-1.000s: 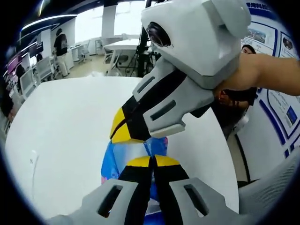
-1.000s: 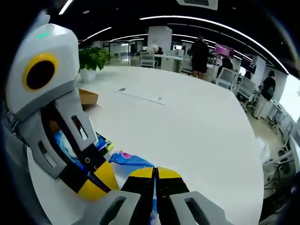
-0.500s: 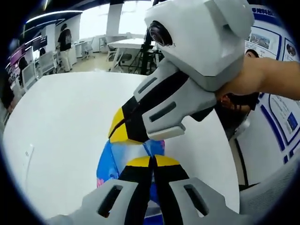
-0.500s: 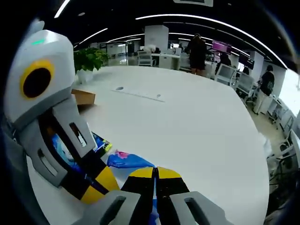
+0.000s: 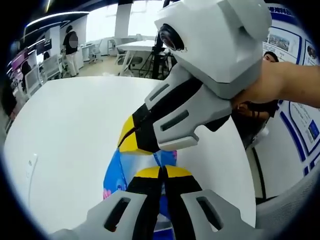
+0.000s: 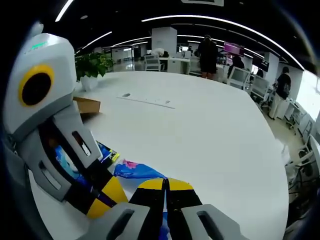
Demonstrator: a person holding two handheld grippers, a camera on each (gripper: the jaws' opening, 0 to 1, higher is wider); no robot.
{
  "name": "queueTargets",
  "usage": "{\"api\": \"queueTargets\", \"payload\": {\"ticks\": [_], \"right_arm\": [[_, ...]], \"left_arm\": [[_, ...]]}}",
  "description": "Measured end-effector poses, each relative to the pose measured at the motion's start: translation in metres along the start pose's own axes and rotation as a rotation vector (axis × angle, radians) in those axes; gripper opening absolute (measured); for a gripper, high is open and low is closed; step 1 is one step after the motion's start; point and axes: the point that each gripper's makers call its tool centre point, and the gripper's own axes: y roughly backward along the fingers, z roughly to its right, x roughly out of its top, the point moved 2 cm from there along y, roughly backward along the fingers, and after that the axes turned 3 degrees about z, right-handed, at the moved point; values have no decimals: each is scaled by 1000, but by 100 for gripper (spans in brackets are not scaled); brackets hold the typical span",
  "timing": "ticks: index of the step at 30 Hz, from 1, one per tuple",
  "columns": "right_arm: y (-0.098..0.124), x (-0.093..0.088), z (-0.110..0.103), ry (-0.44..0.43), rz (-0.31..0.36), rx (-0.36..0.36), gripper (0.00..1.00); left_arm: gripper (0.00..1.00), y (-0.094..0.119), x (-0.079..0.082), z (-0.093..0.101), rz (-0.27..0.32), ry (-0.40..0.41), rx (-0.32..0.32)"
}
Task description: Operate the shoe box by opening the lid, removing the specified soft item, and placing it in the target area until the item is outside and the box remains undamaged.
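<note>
A soft blue item with pink and white patches (image 5: 119,172) lies on the white table (image 5: 70,135), held from two sides. My left gripper (image 5: 161,173) is shut on it, with blue fabric showing between its yellow-tipped jaws. The right gripper (image 5: 133,140) reaches in from the upper right, its tips down on the same item. In the right gripper view my right gripper (image 6: 166,184) is shut on the blue soft item (image 6: 136,170). The left gripper (image 6: 105,198) stands just to its left. A brown shoe box (image 6: 87,104) sits behind it, partly hidden.
A potted plant (image 6: 93,62) stands at the table's far left edge. A flat white strip (image 6: 146,101) lies on the table (image 6: 215,130). Several people stand by desks beyond (image 6: 207,55). A person's hand (image 5: 280,82) holds the right gripper.
Both views have shifted slightly. Both grippers keep their hold on the soft item.
</note>
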Motion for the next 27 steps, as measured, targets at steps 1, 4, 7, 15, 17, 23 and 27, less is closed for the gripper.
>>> {"api": "queueTargets", "payload": {"ticks": [1,4,7,15,17,23,27], "right_arm": [[0,0,0,1,0,0,0],[2,0,1,5,-1,-8,0],[3,0,2,8,-4,-15,0],[14,2,-2,22,-3,-20,2],[18,4,-4,29,3,-21,3],[30,14,-10,61,15,-18,5],[37,21,-14,82,23,-14,7]], "left_arm": [[0,0,0,0,-2,-3,1],[2,2,0,3,-6,-9,1],[4,6,0,4,-14,-36,9],[7,28,1,1,-29,-81,33],[8,34,0,1,-37,-92,41],[9,49,0,2,-36,-95,59],[11,60,-1,2,-39,-96,68]]}}
